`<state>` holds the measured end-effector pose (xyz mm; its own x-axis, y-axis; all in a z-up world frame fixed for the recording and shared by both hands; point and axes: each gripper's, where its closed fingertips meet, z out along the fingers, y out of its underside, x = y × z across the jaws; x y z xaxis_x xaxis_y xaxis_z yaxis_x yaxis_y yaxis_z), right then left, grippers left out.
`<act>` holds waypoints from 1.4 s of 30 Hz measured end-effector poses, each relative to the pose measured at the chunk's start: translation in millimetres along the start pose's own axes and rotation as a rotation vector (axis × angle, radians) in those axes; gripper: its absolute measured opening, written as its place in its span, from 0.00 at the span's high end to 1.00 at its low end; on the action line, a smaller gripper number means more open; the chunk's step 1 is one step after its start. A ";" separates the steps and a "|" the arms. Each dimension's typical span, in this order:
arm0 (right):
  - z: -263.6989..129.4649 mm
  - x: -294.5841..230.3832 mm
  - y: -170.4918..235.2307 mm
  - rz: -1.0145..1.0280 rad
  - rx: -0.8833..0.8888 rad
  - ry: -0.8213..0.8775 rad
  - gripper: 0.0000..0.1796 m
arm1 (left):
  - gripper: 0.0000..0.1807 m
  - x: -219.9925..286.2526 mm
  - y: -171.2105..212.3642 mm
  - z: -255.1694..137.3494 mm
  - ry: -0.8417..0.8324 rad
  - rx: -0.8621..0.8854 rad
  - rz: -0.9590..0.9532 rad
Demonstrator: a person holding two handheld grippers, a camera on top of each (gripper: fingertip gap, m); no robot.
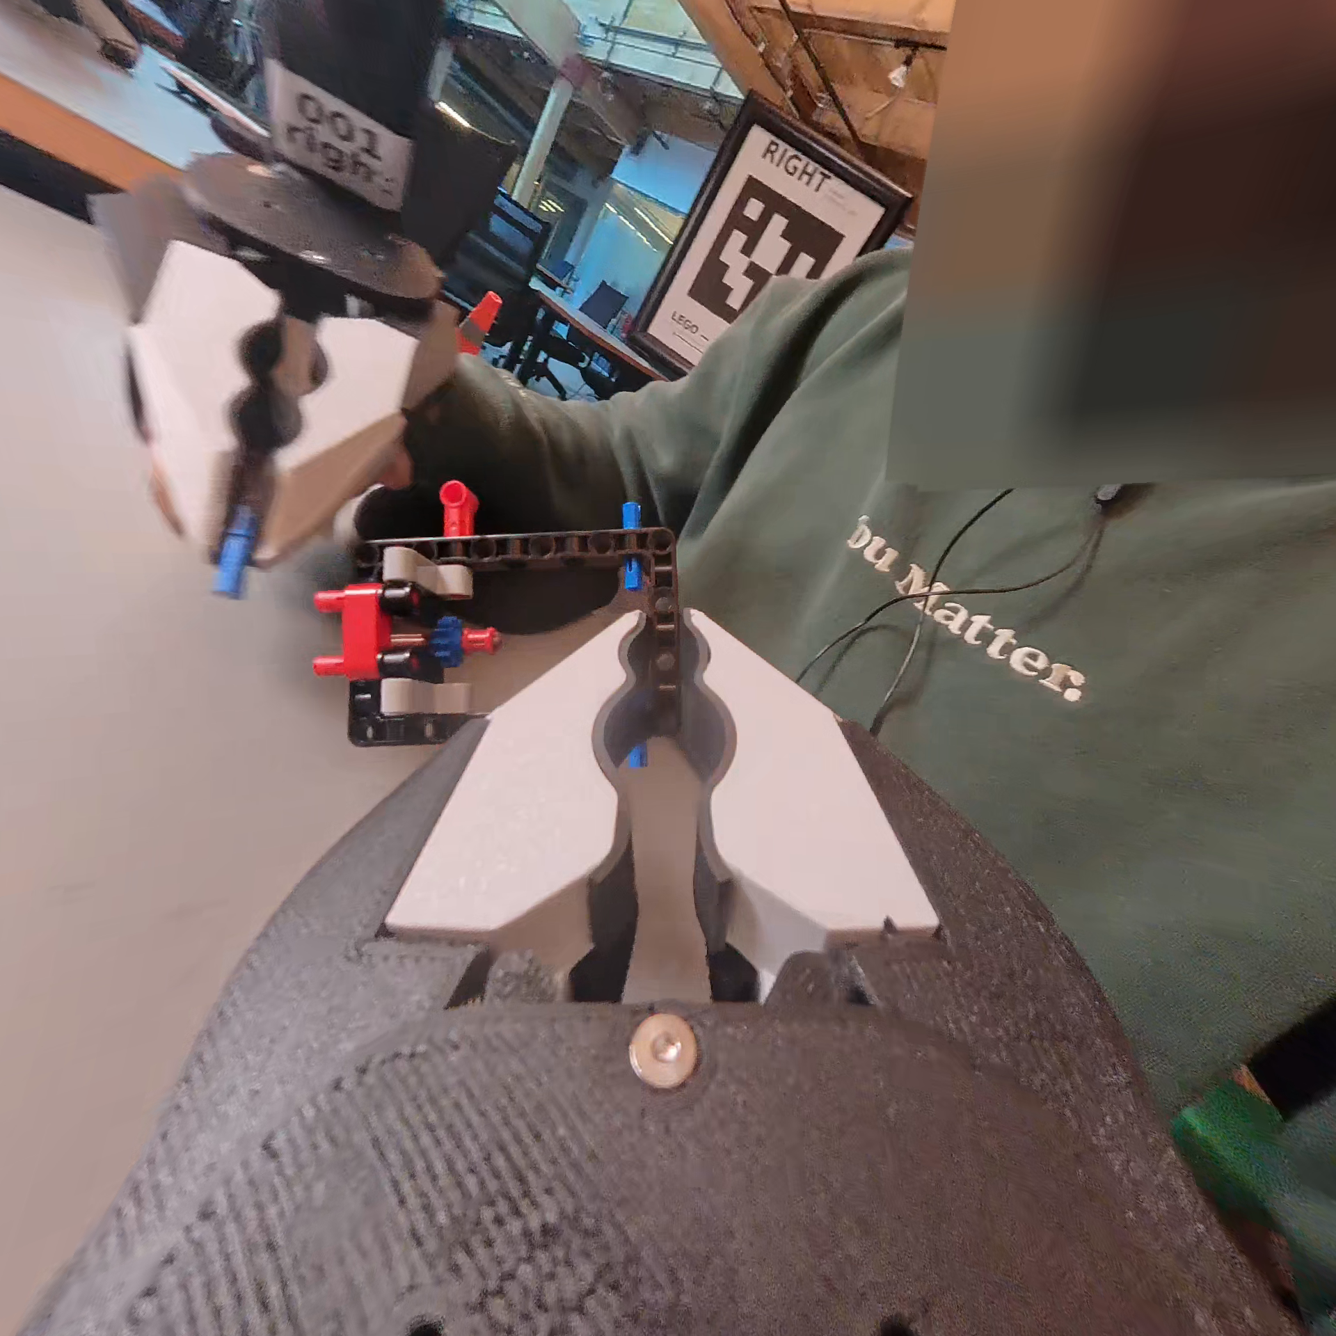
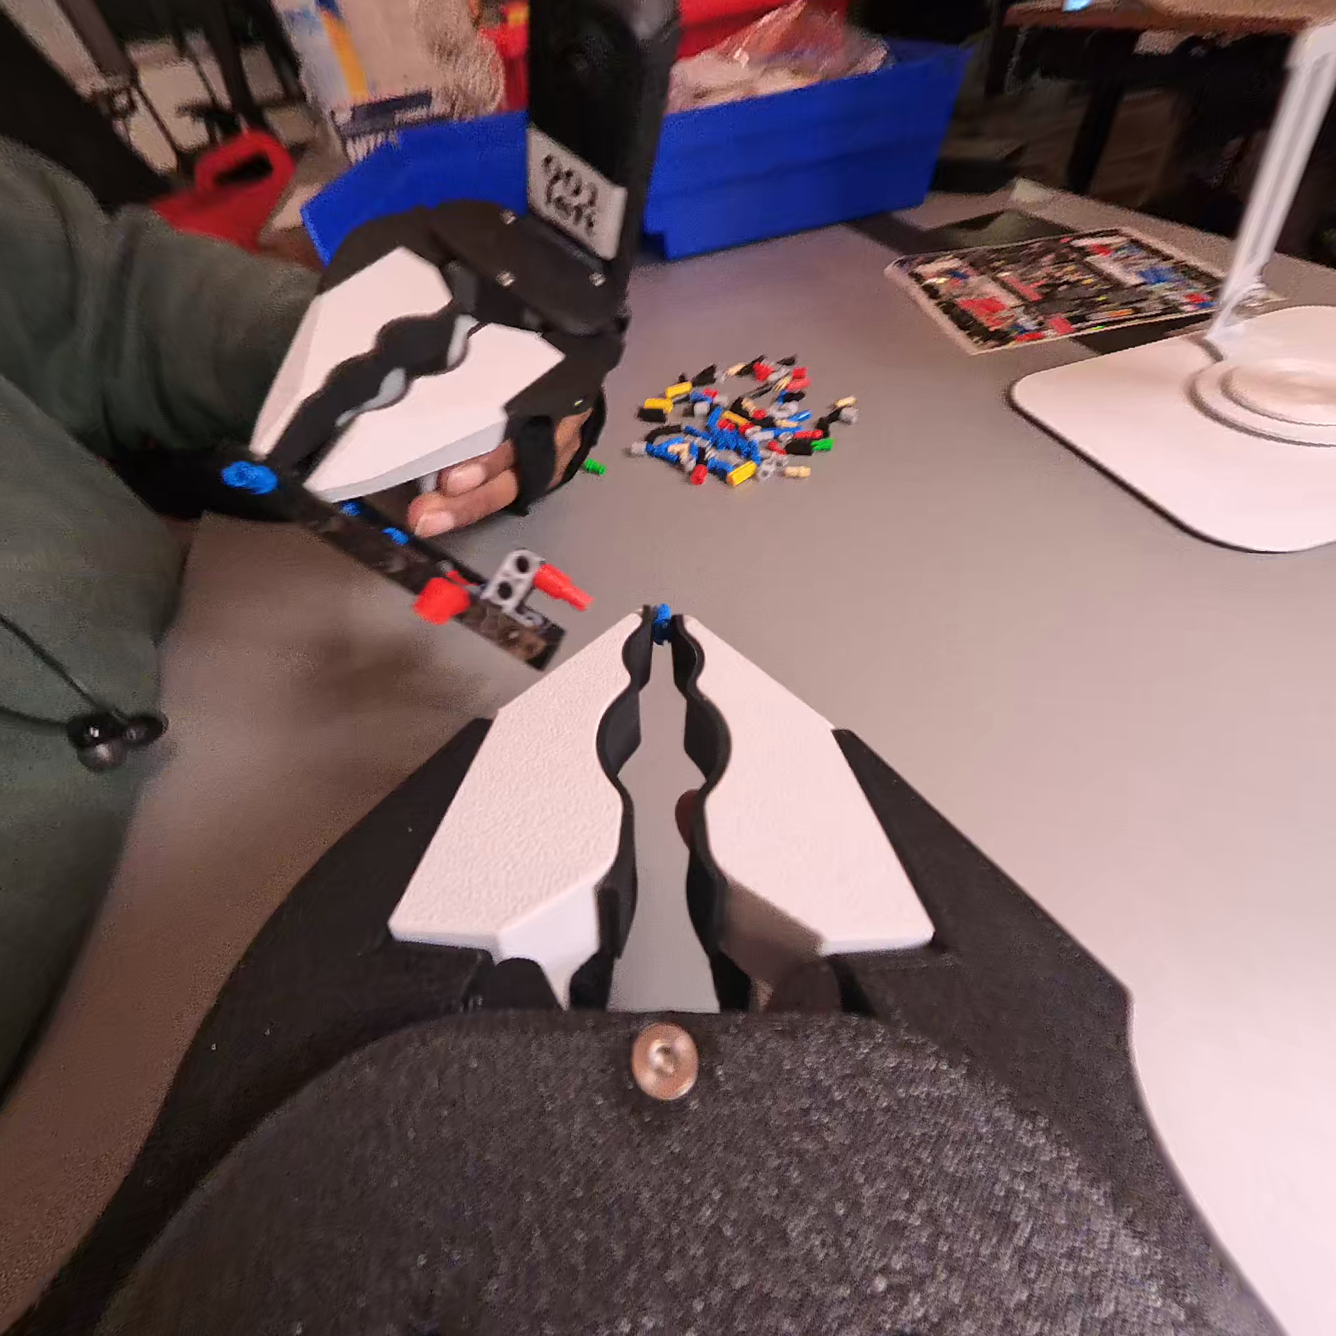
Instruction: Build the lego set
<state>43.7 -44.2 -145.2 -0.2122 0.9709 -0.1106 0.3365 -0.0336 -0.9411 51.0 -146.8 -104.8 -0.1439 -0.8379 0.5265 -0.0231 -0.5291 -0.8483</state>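
Note:
My left gripper is shut on the black beam frame of a partly built lego model, held above the grey table. The frame carries red connectors, grey pieces, a blue gear and blue pins. The model also shows in the right wrist view, sticking out of the left gripper. My right gripper is shut on a small blue pin at its tips. In the left wrist view the right gripper hangs up left of the model with the blue pin pointing down.
A pile of several loose small lego parts lies mid-table, with a green piece beside it. An instruction sheet and a white lamp base are at the right. Blue bins stand behind. A person in a green sweatshirt is close. Left tips to right tips: about 11 centimeters.

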 end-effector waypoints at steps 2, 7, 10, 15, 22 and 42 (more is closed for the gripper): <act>2.7 -10.2 4.2 -0.016 -0.028 -0.047 0.99 | 0.97 -5.1 -0.1 -6.9 -0.007 0.015 -0.022; 3.1 -14.7 10.0 -0.002 -0.060 -0.077 0.99 | 0.97 -25.6 6.8 -31.7 -0.102 0.014 -0.091; 7.4 -16.0 17.7 -0.009 -0.100 -0.074 0.99 | 0.97 -35.7 17.8 -46.4 -0.182 -0.045 -0.106; 14.0 -12.7 27.2 -0.030 -0.153 -0.040 0.99 | 0.97 -30.1 14.3 -50.2 -0.181 -0.049 -0.059; 26.3 -46.1 15.4 -0.177 -0.112 -0.127 0.99 | 0.97 -22.8 -6.0 -20.6 -0.082 0.059 0.006; 20.9 -35.0 2.3 -0.183 -0.039 -0.043 0.99 | 0.96 -66.0 22.2 -16.2 -0.398 -0.150 0.036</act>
<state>32.7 -83.3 -150.2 -0.3120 0.9489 0.0464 0.3238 0.1522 -0.9338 43.9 -101.1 -159.3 0.2451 -0.8573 0.4527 -0.1731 -0.4981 -0.8497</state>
